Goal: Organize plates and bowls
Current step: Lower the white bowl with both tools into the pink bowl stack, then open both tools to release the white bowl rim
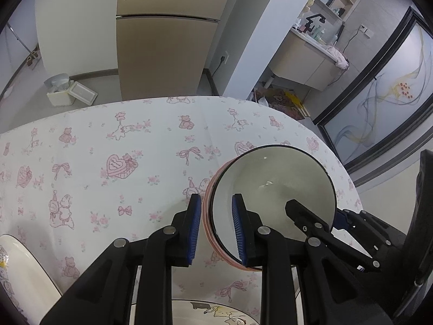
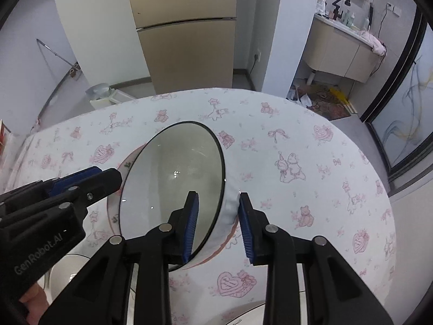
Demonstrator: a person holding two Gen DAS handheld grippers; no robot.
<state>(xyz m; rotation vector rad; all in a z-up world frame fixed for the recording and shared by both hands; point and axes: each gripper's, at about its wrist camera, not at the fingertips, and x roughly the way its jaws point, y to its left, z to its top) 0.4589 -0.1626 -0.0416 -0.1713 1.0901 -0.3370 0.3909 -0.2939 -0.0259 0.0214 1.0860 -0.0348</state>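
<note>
Beige fridge [image 1: 167,35] behind table [image 1: 151,135] — vanity [image 1: 305,62] beyond.

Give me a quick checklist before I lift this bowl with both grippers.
1. Left hand-held gripper straddles the bowl rim, one finger inside and one outside: ok.
2. Right hand-held gripper straddles the opposite rim: ok.
3. Pads pressed on the bowl wall: not ok; a gap shows beside each inner pad.
4. Bowl empty: ok, nothing shows inside.
5. Bowl sitting flat on the tablecloth: cannot tell; its base is hidden.
6. Plate located: ok, at the near table edge below the grippers.
</note>
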